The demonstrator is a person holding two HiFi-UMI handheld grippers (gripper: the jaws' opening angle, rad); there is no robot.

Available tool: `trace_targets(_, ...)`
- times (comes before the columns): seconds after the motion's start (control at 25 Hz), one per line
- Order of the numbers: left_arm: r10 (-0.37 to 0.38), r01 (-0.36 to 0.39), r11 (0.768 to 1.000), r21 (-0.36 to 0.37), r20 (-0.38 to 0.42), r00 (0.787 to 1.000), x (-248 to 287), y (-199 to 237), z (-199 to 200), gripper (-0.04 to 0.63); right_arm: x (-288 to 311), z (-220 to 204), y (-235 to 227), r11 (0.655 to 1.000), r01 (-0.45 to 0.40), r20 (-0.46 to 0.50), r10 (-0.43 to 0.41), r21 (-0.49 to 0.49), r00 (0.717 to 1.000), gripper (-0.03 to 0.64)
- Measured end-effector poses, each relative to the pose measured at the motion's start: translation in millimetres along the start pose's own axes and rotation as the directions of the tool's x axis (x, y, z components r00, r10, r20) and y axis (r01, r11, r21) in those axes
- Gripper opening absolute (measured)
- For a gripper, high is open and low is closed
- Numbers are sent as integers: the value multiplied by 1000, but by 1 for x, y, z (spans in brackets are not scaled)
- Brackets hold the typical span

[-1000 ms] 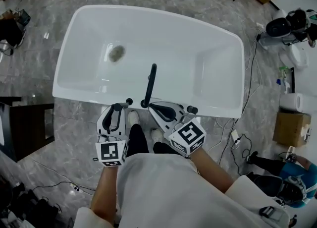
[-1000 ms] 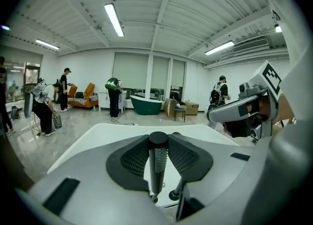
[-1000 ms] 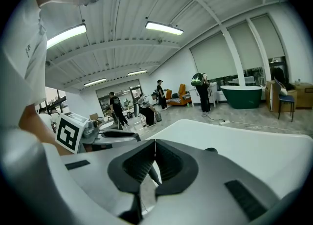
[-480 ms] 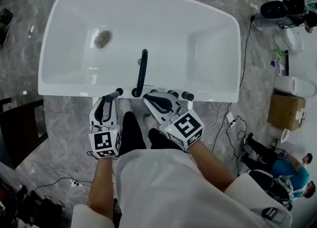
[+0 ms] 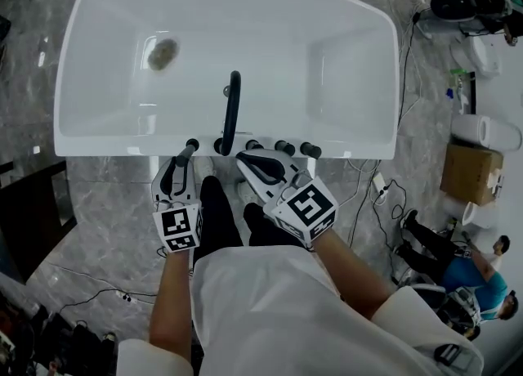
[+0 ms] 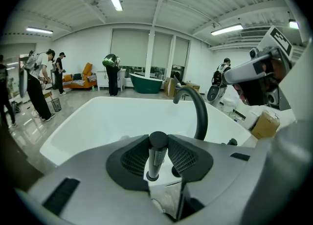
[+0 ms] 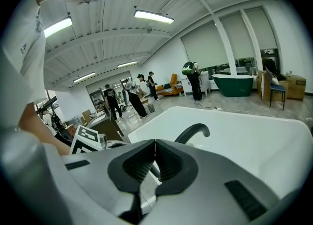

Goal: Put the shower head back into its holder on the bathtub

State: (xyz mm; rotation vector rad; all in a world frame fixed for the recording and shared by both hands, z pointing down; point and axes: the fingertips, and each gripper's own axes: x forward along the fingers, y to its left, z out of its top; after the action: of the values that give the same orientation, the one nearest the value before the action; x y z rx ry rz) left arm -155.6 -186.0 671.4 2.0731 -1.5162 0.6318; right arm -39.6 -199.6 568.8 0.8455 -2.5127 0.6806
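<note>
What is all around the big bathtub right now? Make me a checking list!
Surface: white bathtub, drain in its bottom, grey marble floor around.
Job's things: black shower head over the tub's near rim, beside the black faucet spout; its holder cannot be told from the knobs.
Clutter: nothing seen in the tub.
Grippers: left gripper shut on shower head; right gripper fingers shut, empty.
Cables: black cables on the floor right of the tub.
Surroundings: cardboard box, seated person.
</note>
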Motion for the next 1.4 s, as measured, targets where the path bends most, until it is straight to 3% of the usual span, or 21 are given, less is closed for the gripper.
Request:
trace_targets(0.44, -6, 8, 1000, 25, -77, 997, 22, -1, -30, 127, 0, -12, -8, 1000, 22, -18, -21, 22, 1000, 20)
trace_targets(1.04, -12, 24, 997, 78, -148, 989, 38, -3, -39, 147, -2, -8, -10, 1000, 20, -6, -20, 19, 1000, 20)
trace_targets(1.16, 9, 4, 996, 86, -145, 989, 32, -1, -37, 189, -8, -5, -8, 1000, 16, 2, -16, 12, 1000, 20)
trace_targets(1.4, 38, -32, 997, 65, -87, 995, 6, -8, -18, 196, -30, -1, -2, 1000, 0, 24, 0, -21, 1000, 20)
